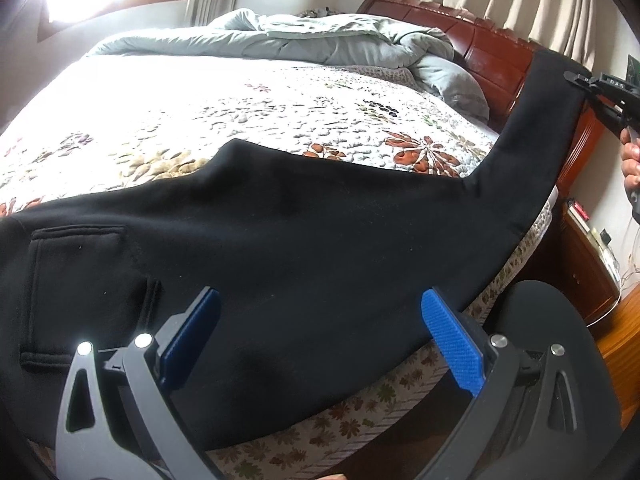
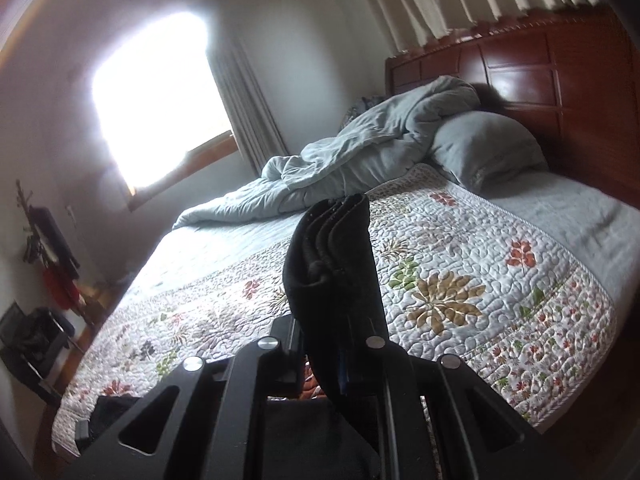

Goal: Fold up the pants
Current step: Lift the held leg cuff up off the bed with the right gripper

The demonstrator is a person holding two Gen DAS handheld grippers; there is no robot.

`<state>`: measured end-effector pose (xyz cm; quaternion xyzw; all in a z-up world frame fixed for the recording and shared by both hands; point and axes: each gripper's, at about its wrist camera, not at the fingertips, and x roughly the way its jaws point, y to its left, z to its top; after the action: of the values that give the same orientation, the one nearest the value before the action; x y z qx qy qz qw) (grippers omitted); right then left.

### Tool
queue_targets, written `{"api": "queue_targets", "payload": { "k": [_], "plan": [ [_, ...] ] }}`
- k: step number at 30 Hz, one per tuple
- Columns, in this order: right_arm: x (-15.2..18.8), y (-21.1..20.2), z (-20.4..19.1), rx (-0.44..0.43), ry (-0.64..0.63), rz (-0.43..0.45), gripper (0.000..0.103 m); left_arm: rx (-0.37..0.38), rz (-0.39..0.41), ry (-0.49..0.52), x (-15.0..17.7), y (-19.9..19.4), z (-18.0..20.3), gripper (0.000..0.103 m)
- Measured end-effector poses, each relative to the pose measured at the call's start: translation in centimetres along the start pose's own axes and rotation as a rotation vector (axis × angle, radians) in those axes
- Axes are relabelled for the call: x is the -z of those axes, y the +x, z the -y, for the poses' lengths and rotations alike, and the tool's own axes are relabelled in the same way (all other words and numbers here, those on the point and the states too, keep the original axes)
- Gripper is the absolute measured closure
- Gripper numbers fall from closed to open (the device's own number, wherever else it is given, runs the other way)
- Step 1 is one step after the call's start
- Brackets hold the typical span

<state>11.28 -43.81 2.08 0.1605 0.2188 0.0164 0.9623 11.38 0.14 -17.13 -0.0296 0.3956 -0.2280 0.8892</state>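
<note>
Black pants point(image 1: 280, 232) lie across the near edge of the bed, back pocket at the left, legs running right. My left gripper point(image 1: 320, 320) is open, its blue pads point(image 1: 454, 344) spread just above the pants' seat area, holding nothing. My right gripper point(image 1: 580, 80) shows at the far right of the left wrist view, shut on the leg cuffs and lifting them above the bed. In the right wrist view the gripper point(image 2: 340, 360) pinches the bunched black cuff end point(image 2: 332, 256), which sticks up between the fingers.
The bed carries a floral quilt point(image 1: 240, 120), a crumpled grey duvet point(image 2: 360, 152) and a pillow point(image 2: 484, 148) against a red wooden headboard point(image 2: 520, 76). A wooden nightstand point(image 1: 588, 264) stands right of the bed. A window point(image 2: 152, 100) is at the far wall.
</note>
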Motion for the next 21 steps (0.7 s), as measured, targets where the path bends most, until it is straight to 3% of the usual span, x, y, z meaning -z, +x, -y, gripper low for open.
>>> {"api": "queue_targets", "payload": {
  "k": [7, 21],
  "plan": [
    [0.6, 0.2, -4.1, 0.005, -0.096, -0.009, 0.091, 0.010, 0.022, -0.015, 0.0, -0.9, -0.4, 0.003],
    [2.0, 1.2, -8.3, -0.028, -0.171, -0.028, 0.092, 0.014, 0.026, -0.026, 0.0, -1.5, -0.9, 0.003]
  ]
}}
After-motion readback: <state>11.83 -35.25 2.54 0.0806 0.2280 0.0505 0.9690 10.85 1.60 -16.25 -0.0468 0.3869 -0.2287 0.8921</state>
